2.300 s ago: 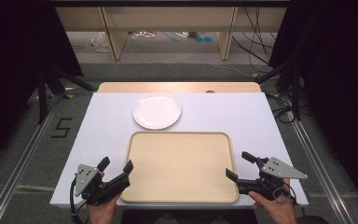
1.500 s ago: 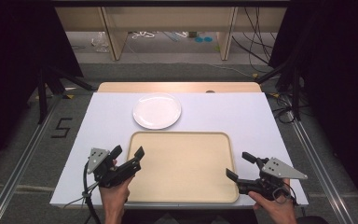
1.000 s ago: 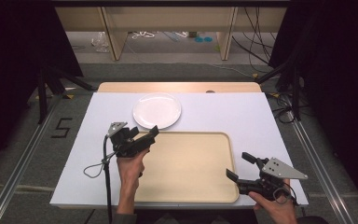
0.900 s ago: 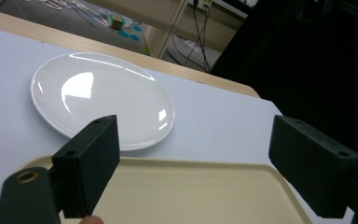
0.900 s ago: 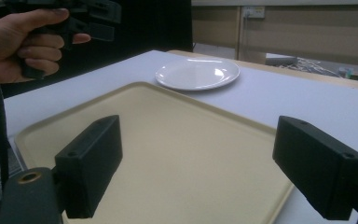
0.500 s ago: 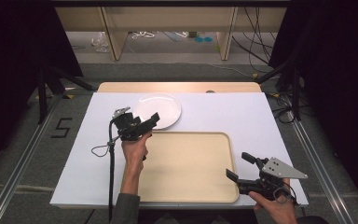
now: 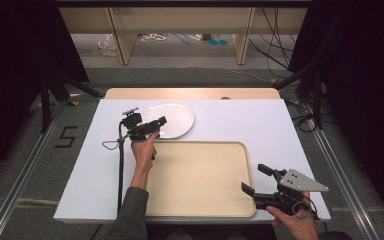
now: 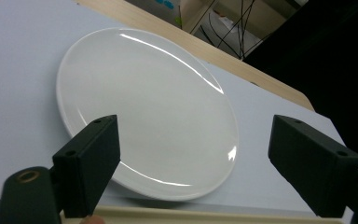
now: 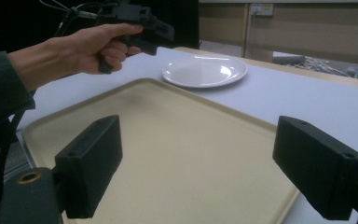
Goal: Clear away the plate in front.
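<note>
Two seconds back our left tongs [image 7: 156,126] sat beside the tray [image 7: 200,180]; they had since reached the plate [image 8: 144,107], jaws spread. Our right tongs [image 7: 254,180] stayed released. We judged a grasp was next.

Wide-apart jaws frame the beige tray [image 9: 177,154], white plate [image 9: 205,71] beyond.

Count: 1 plate [image 7: 171,118], white. 1 tray [image 7: 200,177], beige. 2 grippers: left [image 7: 156,125], right [image 7: 255,180]. 1 table [image 7: 280,130], white top. Number marker "5" on floor [image 7: 66,136].
</note>
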{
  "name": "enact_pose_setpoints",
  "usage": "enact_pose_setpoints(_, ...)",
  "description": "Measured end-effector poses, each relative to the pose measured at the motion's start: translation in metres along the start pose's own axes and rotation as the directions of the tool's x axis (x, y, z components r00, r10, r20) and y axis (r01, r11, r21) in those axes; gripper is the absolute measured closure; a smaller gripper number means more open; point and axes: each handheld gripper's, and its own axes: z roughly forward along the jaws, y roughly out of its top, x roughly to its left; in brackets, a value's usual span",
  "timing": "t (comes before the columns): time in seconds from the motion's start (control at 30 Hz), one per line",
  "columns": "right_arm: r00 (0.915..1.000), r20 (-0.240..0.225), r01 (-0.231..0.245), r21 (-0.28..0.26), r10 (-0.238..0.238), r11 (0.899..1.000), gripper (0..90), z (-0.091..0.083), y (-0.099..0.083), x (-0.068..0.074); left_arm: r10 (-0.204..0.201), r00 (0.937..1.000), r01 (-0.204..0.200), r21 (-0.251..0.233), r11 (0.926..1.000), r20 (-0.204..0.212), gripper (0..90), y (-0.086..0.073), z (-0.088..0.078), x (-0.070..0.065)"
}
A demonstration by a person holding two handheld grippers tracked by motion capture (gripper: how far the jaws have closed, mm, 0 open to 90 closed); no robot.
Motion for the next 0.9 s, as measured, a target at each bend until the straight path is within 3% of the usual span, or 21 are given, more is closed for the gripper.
enact_pose_setpoints(0.07,1.0000,-0.003,-0.006,-0.009,0.006,1.000,16.5,0.001,0.000,0.001,-0.006,0.9999,0.006,-0.002,1.0000,-0.015,16.4,0.002,0.004,0.006)
enact_pose_setpoints(0.13,1.0000,-0.004,0.003,-0.010,-0.003,1.000,16.5,0.002,0.000,0.001,-0.065,0.9979,0.065,0.012,0.9978,-0.009,16.4,0.004,0.010,0.014)
enact_pose_setpoints(0.17,1.0000,-0.004,0.003,-0.010,-0.003,1.000,16.5,0.002,0.000,0.001,-0.065,0.9979,0.065,0.012,0.9978,-0.009,16.4,0.004,0.010,0.014)
enact_pose_setpoints(0.23,0.9999,-0.003,0.014,0.004,-0.014,1.000,16.6,0.001,0.000,0.002,-0.117,0.9931,0.117,0.019,0.9930,0.007,16.4,0.005,0.013,0.020)
enact_pose_setpoints(0.33,0.9998,-0.009,0.015,-0.007,-0.015,1.000,16.6,0.002,0.000,0.002,-0.121,0.9925,0.121,-0.006,0.9927,-0.020,16.5,0.006,0.016,0.025)
enact_pose_setpoints(0.4,0.9999,-0.005,0.011,0.006,-0.011,1.000,16.8,0.001,0.000,0.002,-0.160,0.9871,0.159,-0.007,0.9872,-0.011,16.5,0.007,0.020,0.030)
enact_pose_setpoints(0.43,0.9999,-0.009,0.008,0.006,-0.008,1.000,16.8,0.001,0.000,0.002,-0.148,0.9889,0.148,-0.025,0.9887,-0.015,16.5,0.008,0.021,0.033)
enact_pose_setpoints(0.47,1.0000,-0.002,0.002,0.005,-0.002,1.000,16.8,0.001,0.000,0.003,-0.182,0.9832,0.182,-0.014,0.9833,-0.014,16.5,0.008,0.021,0.032)
enact_pose_setpoints(0.5,0.9998,-0.001,0.019,-0.004,-0.019,1.000,16.7,0.001,0.000,0.002,-0.172,0.9850,0.172,-0.023,0.9848,-0.005,16.5,0.008,0.024,0.035)
enact_pose_setpoints(0.57,0.9998,-0.011,0.016,-0.006,-0.016,1.000,16.8,0.001,0.000,0.002,-0.217,0.9762,0.217,-0.025,0.9760,-0.009,16.5,0.008,0.023,0.038)
enact_pose_setpoints(0.67,0.9998,-0.003,0.017,-0.002,-0.017,1.000,16.9,0.001,0.000,0.002,-0.211,0.9775,0.211,-0.053,0.9760,0.007,16.5,0.009,0.024,0.037)
enact_pose_setpoints(0.73,0.9999,-0.004,0.016,0.001,-0.016,1.000,17.0,0.002,0.000,0.002,-0.234,0.9721,0.235,-0.075,0.9692,0.020,16.5,0.011,0.024,0.038)
enact_pose_setpoints(0.77,0.9998,-0.004,0.022,0.025,-0.022,0.999,17.0,0.000,0.000,0.002,-0.250,0.9682,0.250,-0.070,0.9657,0.014,16.5,0.012,0.025,0.038)
enact_pose_setpoints(0.8,0.9998,-0.016,0.013,-0.008,-0.013,1.000,17.0,0.003,-0.001,0.002,-0.248,0.9687,0.247,-0.060,0.9672,-0.014,16.5,0.013,0.025,0.039)
enact_pose_setpoints(0.9,0.9996,-0.028,-0.004,0.005,0.004,1.000,17.0,0.003,-0.001,0.004,-0.263,0.9647,0.263,-0.049,0.9636,-0.006,17.9,0.014,0.029,0.040)
